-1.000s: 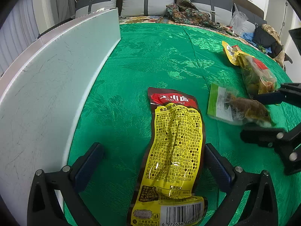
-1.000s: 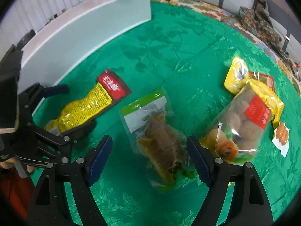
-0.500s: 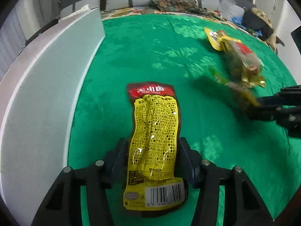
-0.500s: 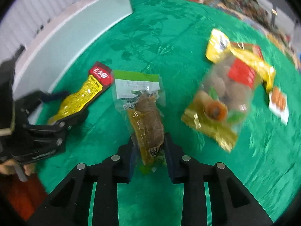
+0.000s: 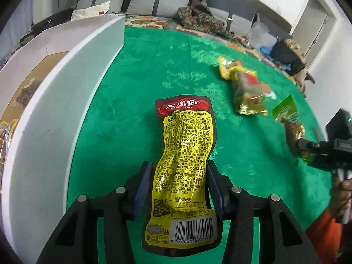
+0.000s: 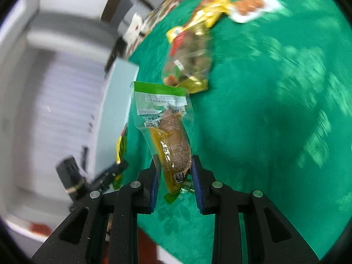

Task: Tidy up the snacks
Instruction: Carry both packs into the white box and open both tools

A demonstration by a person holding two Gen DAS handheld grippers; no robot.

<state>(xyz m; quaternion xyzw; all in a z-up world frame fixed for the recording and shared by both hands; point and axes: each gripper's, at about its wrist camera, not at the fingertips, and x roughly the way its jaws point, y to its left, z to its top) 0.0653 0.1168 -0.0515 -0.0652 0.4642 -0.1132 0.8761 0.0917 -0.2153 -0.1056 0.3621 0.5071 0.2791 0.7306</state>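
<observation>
My left gripper (image 5: pixel 179 183) is shut on a long yellow and red snack pack (image 5: pixel 184 154) and holds it above the green cloth. My right gripper (image 6: pixel 175 173) is shut on a clear pack with a green top and brown meat inside (image 6: pixel 167 123), lifted off the table; this pack also shows at the right in the left wrist view (image 5: pixel 290 121). A clear bag of round snacks with a yellow pack under it (image 5: pixel 246 88) lies on the cloth; it also shows in the right wrist view (image 6: pixel 191 52).
A white box (image 5: pixel 66 70) stands along the left of the table, with packs inside (image 5: pixel 24 92). A small sausage pack (image 6: pixel 250 6) lies beyond the snack bag. The green cloth (image 5: pixel 154 70) covers the table. Sofa cushions stand behind.
Both grippers have risen with their packs off the cloth. The left view now looks over the box wall. The right gripper has swung and tilted, blurring its view.
</observation>
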